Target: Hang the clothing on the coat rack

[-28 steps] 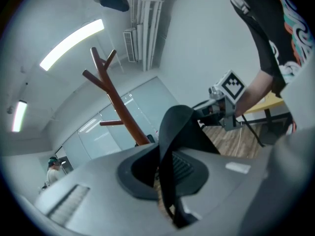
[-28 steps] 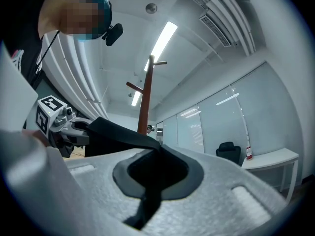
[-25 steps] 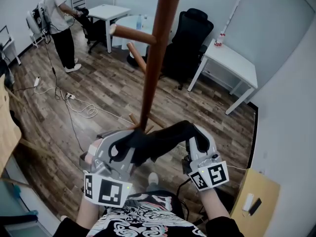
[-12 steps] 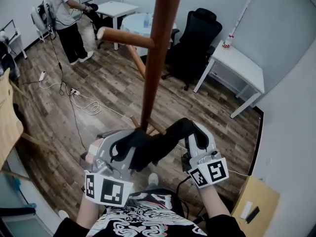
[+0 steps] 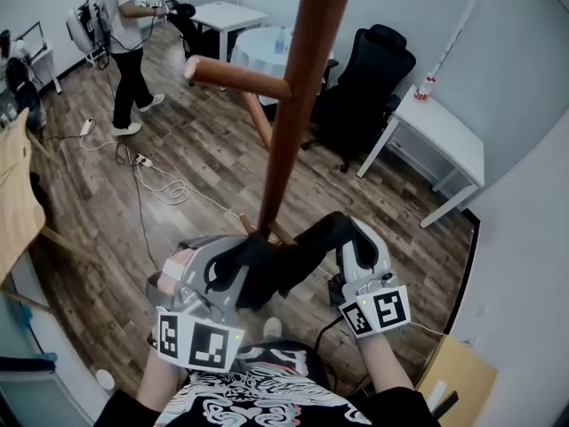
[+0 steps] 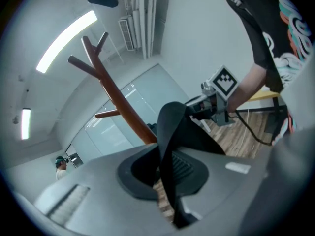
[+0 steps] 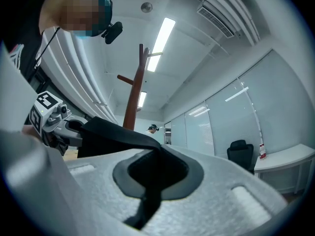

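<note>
Grey left gripper (image 5: 238,261) and right gripper (image 5: 347,236) bear black-and-white marker cubes (image 5: 201,344).

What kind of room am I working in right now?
Most likely an office or lab room: a white desk and a black office chair stand on wood-look flooring, and glass partition walls show in the right gripper view.

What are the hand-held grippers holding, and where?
Both hold one black fabric garment, stretched between them: the left hand-held gripper pinches one end, the right hand-held gripper the other.
</note>
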A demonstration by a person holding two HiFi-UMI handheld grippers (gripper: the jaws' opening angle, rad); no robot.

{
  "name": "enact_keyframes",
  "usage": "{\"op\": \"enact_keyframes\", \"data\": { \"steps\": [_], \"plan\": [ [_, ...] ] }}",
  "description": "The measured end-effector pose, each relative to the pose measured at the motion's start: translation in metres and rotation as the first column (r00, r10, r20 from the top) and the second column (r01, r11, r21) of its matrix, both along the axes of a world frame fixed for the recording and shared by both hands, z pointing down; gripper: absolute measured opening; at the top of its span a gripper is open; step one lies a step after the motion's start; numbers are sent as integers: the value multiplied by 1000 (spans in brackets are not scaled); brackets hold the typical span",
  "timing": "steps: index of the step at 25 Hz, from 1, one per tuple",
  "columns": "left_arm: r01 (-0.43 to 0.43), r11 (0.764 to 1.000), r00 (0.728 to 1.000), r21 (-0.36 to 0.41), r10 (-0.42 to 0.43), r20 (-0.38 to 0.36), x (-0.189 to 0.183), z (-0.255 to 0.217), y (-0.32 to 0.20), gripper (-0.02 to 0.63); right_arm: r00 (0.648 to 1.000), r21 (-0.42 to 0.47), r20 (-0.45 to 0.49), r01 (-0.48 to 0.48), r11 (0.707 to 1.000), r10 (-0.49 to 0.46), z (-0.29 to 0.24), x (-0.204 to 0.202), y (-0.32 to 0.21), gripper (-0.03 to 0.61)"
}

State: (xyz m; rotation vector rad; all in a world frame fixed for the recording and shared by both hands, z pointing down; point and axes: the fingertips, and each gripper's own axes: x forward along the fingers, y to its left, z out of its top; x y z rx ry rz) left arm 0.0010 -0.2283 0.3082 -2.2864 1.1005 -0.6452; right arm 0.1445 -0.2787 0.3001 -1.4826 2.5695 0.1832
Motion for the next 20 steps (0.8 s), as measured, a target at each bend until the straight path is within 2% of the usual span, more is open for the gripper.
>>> {"op": "enact_keyframes", "data": {
  "steps": [3, 14, 20],
  "plan": [
    [10, 1000, 1000, -3, -9, 24, 3, 3, -3, 6, 1000, -3, 2, 10, 1000, -10, 2, 0, -9, 3],
    [50, 999, 998, -17, -49, 34, 3, 4, -23, 6, 998, 7, 13, 66, 998, -66, 1, -6, -37, 3],
    [65, 997, 997, -46, -64, 33, -2, 14, -35, 6, 995, -13, -17, 101, 995, -102, 13, -17, -49, 3]
  ]
}}
